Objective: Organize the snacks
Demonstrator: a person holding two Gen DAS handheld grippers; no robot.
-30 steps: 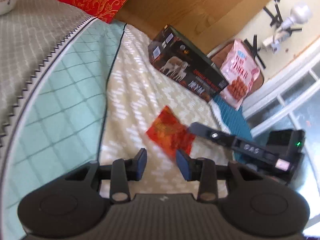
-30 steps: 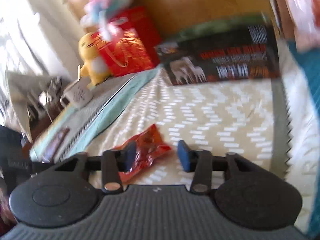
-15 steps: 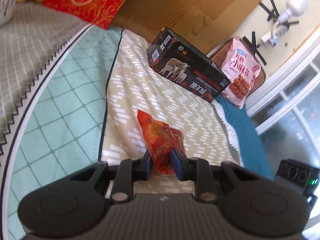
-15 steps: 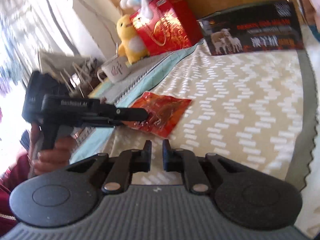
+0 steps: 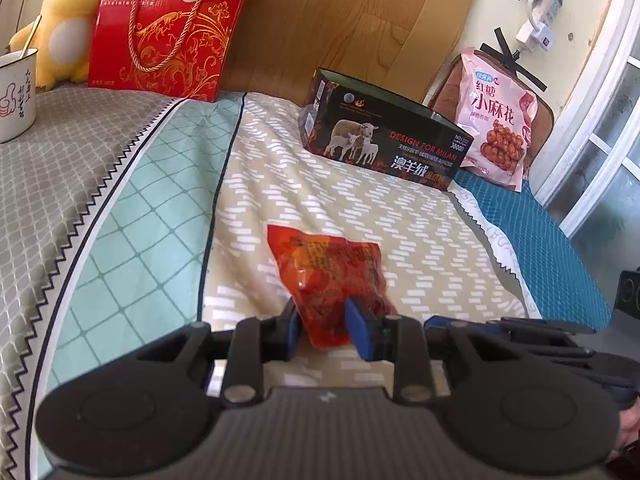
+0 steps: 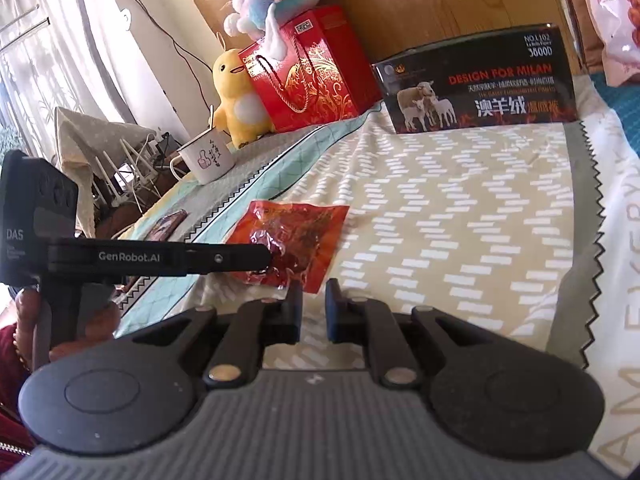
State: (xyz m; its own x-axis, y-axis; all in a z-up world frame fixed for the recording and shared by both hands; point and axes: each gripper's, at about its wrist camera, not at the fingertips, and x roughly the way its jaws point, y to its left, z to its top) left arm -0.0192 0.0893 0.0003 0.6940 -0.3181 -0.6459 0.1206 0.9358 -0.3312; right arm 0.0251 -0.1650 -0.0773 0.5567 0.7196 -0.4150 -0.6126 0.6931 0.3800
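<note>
On bed, L gripper (image 5: 321, 322) fingers opening, apparently still pinching red snack packet (image 5: 332, 272); R gripper (image 6: 313, 305) closed, empty.

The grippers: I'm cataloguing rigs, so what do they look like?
Both grippers, left and right, have black linkage arms, blue-padded fingers, silver pivot pins and ribbed grey bodies. The left's side reads "GenRobot.AI" and "DAS". A dark red sleeve shows.

Looks like someone's bedroom at home: patchwork bedspread (image 5: 152, 184) under the gripper, wooden headboard (image 5: 320, 20) ahead, yellow plush duck (image 6: 236, 96) up front-left.
</note>
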